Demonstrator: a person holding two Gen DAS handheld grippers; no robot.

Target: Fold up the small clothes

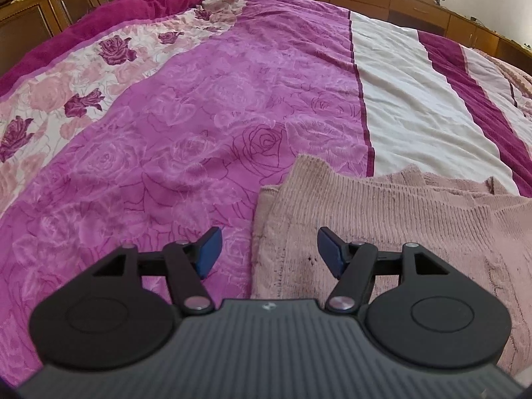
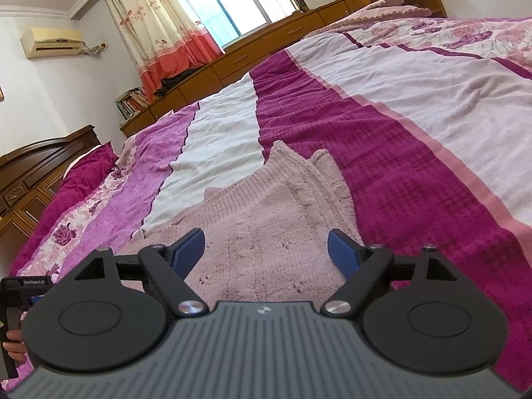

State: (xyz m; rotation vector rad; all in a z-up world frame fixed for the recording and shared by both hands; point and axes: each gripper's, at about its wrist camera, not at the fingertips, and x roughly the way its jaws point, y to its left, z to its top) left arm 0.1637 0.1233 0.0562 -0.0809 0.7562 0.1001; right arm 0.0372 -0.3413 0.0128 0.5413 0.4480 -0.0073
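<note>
Left gripper (image 1: 269, 249): jaws stood apart, gripping nothing, over the pink knit garment's (image 1: 382, 219) edge
Right gripper (image 2: 266, 249): jaws wide, empty, above the garment; bedspread (image 2: 399, 166) beneath

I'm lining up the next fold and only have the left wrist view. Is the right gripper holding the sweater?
Observer: No. The right gripper is open above the sweater, nothing pinched.
Operator: What does the sweater's far end look like from that side?
Observer: Layered ribbed edges end in two points on the dark magenta stripe.
Operator: Can you see my left gripper from there?
Observer: Only part of its body, at the frame's lower left edge, with a hand below it.
</note>
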